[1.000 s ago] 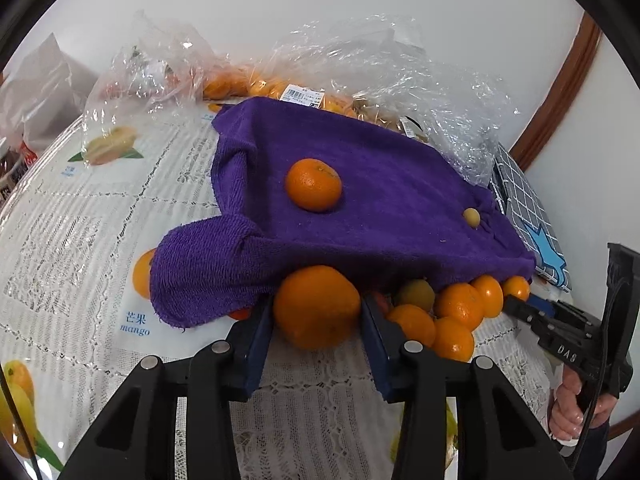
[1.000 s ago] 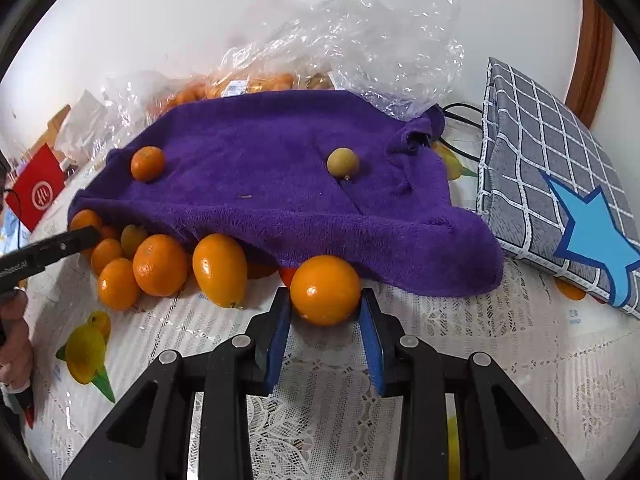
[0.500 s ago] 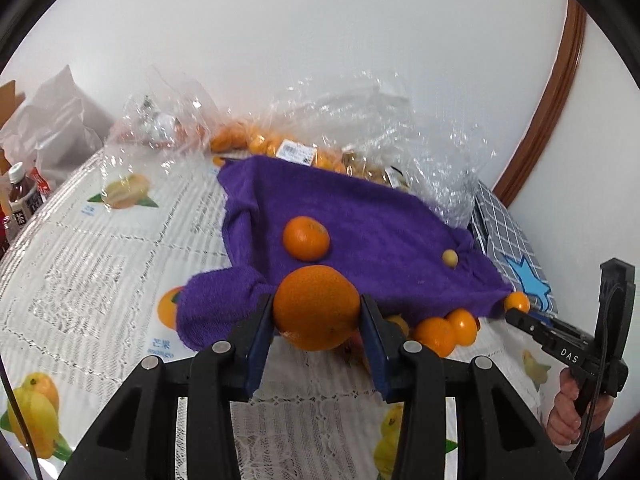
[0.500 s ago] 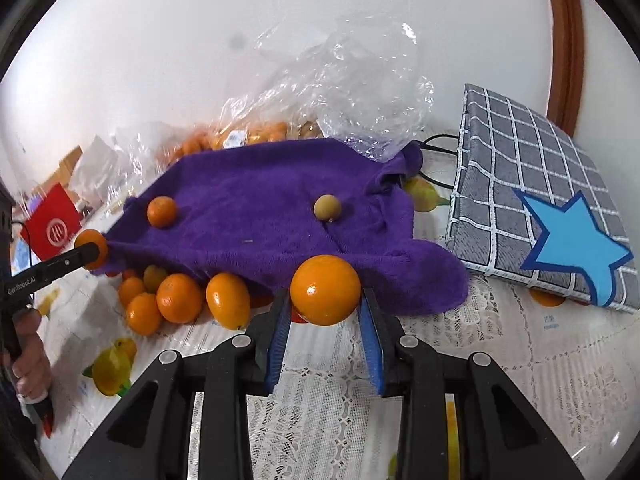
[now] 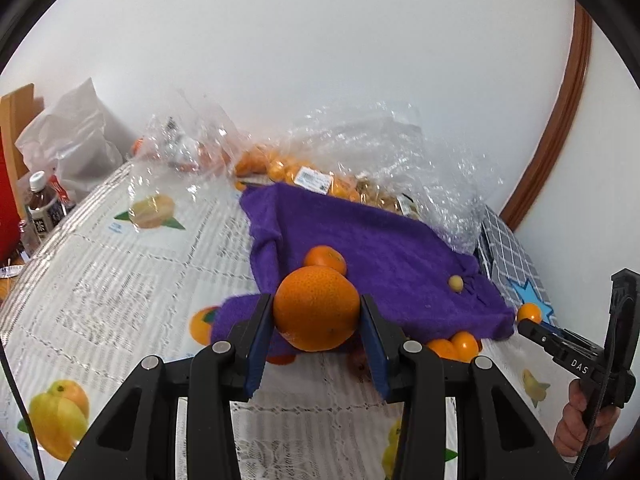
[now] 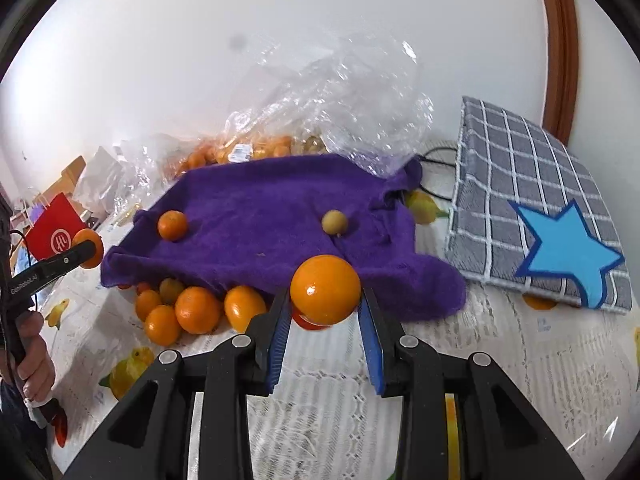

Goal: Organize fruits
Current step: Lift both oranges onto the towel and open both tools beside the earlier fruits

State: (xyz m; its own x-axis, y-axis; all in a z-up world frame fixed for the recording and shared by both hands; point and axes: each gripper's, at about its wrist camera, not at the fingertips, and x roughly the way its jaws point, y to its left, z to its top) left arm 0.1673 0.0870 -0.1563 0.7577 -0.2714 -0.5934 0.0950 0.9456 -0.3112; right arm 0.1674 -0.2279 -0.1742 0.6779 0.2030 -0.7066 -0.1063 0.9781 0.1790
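My left gripper [image 5: 317, 322] is shut on a large rough-skinned orange [image 5: 317, 307] and holds it above the table, in front of the purple towel [image 5: 384, 264]. My right gripper [image 6: 325, 312] is shut on a smooth orange [image 6: 325, 289], also lifted near the towel's front edge [image 6: 280, 216]. On the towel lie a small orange [image 6: 172, 225] and a small yellow-green fruit [image 6: 334, 221]. Several oranges [image 6: 188, 312] lie in a heap on the table under the towel's front edge. The left gripper also shows in the right wrist view [image 6: 86, 254], the right one in the left wrist view [image 5: 524, 322].
Clear plastic bags with several oranges [image 5: 304, 176] lie behind the towel against the wall. A grey checked cloth with a blue star [image 6: 540, 216] lies right of the towel. Bottles [image 5: 42, 208] and a white bag [image 5: 72, 144] stand far left. A lace tablecloth [image 5: 120, 272] covers the table.
Both grippers have risen and pulled back from the towel, each carrying its orange up off the table. The fruit heap and the towel now sit farther off.
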